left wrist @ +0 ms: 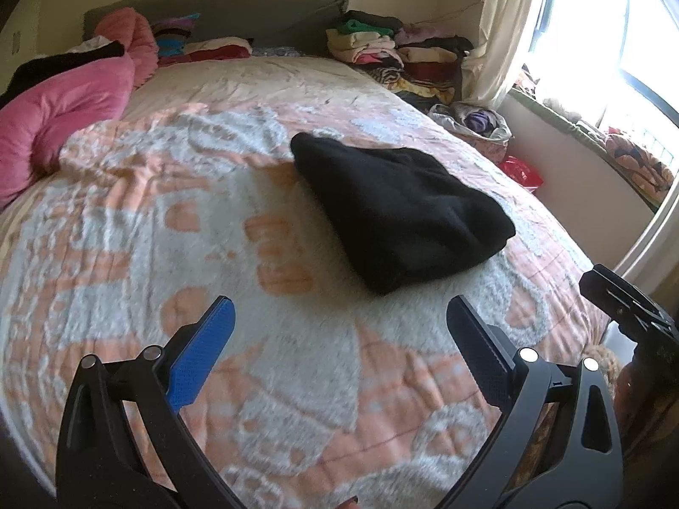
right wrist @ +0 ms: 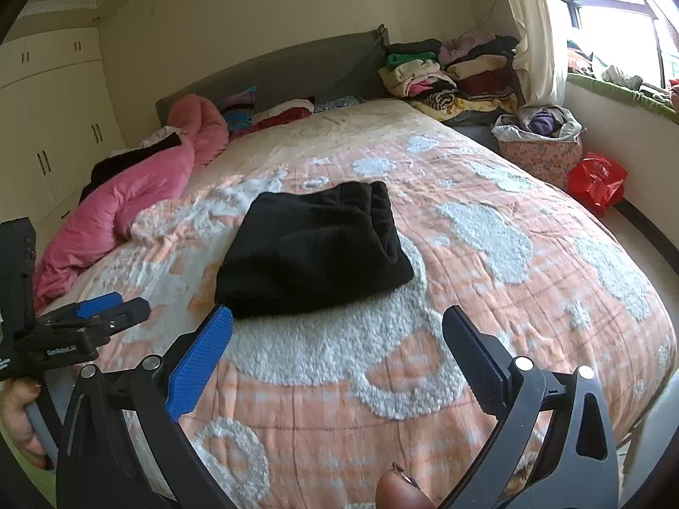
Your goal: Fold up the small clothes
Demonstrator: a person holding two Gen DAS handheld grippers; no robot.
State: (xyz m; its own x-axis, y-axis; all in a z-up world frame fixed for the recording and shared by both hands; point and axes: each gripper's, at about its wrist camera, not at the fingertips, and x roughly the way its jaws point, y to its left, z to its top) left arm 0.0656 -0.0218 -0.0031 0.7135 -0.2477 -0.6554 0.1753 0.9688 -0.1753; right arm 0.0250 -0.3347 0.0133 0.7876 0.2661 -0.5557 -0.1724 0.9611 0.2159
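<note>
Both my tongs — left gripper (left wrist: pixel 339 322) and right gripper (right wrist: pixel 337 331) — hang spread apart, empty. The black garment (right wrist: pixel 312 250) lies folded mid-bedspread (right wrist: pixel 509 297) — soft, floppy, probably light; I'd pinch its near edge.

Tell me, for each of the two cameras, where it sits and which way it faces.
Left wrist: on the left gripper, above the bed's near end, facing the headboard; the right gripper's edge shows at right.
Right wrist: on the open right gripper, same direction; the left gripper and the hand holding it show at left.
Shared: black folded garment, patterned bedspread, pink duvet, stacked clothes.
</note>
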